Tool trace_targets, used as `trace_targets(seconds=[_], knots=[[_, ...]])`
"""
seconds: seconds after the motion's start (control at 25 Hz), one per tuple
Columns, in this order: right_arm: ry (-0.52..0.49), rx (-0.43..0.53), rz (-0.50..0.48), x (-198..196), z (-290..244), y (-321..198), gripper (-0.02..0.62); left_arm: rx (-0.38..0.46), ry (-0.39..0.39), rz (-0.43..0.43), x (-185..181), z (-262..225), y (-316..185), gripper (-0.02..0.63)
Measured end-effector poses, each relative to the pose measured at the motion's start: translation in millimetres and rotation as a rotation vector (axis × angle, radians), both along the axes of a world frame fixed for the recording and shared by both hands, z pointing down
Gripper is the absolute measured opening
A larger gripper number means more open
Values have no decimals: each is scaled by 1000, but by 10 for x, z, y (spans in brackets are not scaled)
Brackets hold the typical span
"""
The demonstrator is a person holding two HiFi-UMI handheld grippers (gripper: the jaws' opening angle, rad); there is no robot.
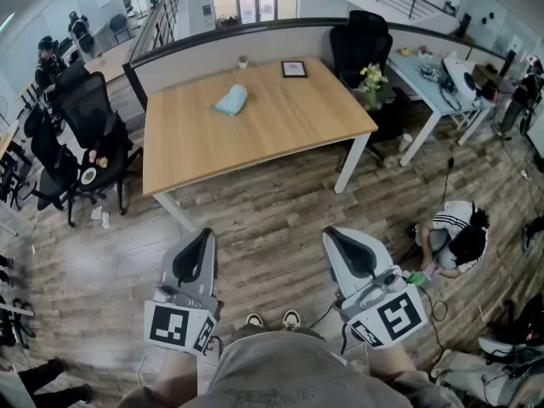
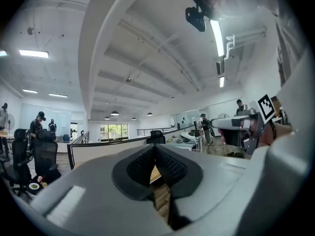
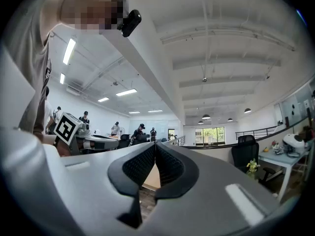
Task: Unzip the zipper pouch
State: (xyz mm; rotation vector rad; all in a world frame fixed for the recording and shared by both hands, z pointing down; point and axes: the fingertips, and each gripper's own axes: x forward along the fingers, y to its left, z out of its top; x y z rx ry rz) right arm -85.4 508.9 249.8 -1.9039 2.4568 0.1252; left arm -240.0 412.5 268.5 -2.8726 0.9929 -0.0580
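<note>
Approach stage: left gripper (image 1: 204, 235) and right gripper (image 1: 331, 232), fingers together and empty, stand well short of the bench (image 1: 280, 134); the next move is probably reaching the untouched pouch (image 1: 231, 100).

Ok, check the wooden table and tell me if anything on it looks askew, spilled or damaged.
Nothing stands out. The light blue pouch lies toward the far side, slightly angled to the edges, with a small frame and a tiny pot by the partition. No spill or damage shows on the table.
</note>
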Motion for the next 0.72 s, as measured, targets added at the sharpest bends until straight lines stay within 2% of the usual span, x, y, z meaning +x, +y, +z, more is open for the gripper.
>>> trace_targets(seconds=[0.36, 0.72], knots=[[4, 24, -37, 113, -12, 106, 12, -32, 28, 11, 107, 13, 112, -2], [7, 39, -45, 213, 31, 187, 12, -4, -7, 1, 205, 32, 249, -2]])
